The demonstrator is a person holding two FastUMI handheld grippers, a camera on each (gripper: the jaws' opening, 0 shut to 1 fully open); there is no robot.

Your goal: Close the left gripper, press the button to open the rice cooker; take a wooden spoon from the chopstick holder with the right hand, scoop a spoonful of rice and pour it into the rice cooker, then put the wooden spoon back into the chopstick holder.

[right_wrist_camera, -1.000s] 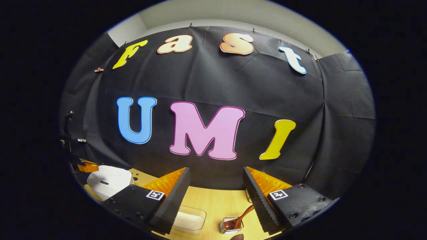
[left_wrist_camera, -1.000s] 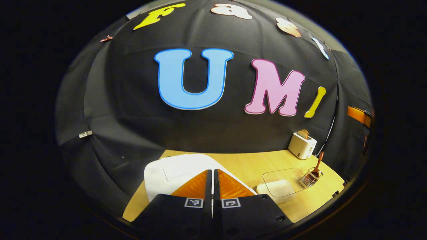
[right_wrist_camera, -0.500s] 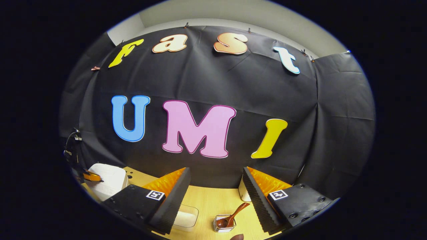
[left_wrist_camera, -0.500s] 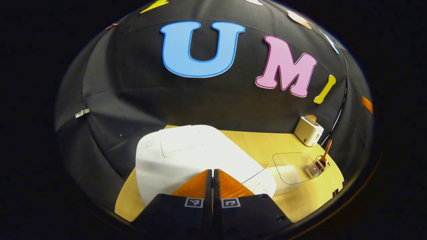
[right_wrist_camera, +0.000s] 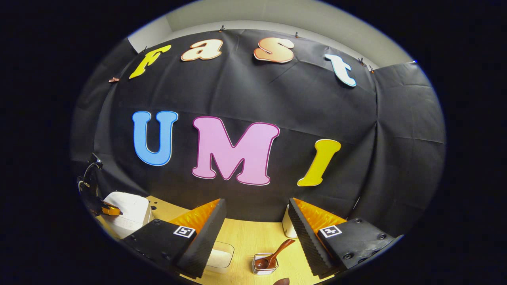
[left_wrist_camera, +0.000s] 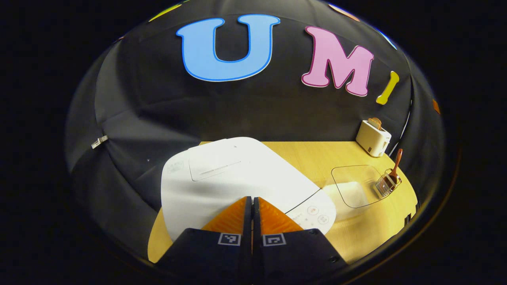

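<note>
Left gripper (left_wrist_camera: 252, 198) clenched, fingers pressed together with nothing between them, poised low over the front of the white rice cooker (left_wrist_camera: 233, 178), lid down. Control panel (left_wrist_camera: 315, 213) with small round buttons just to the right of the fingertips. Right gripper (right_wrist_camera: 257, 215) spread wide and empty, well above the wooden table (right_wrist_camera: 245, 237), with the wooden spoon (right_wrist_camera: 273, 255) leaning in the chopstick holder (right_wrist_camera: 264, 266) between and below its fingers. Clear tub of rice (right_wrist_camera: 220, 257) just beside the holder, toaster (left_wrist_camera: 373, 137) at the back edge.

Likely trouble from here: closed tips landing on the smooth lid or on a panel key instead of the lid release, leaving the cooker shut or switching a setting; a hard off-centre push possibly sliding the cooker on the table. Later, a loose grip on the slender spoon handle liable to tip the light wire holder.

Lid-release button itself not made out, probably hidden behind the left fingers. Contact between tips and cooker impossible to judge. Front of the cooker cut off by the gripper body. Spoon bowl partly masked by the holder; level of rice in the tub hard to read
</note>
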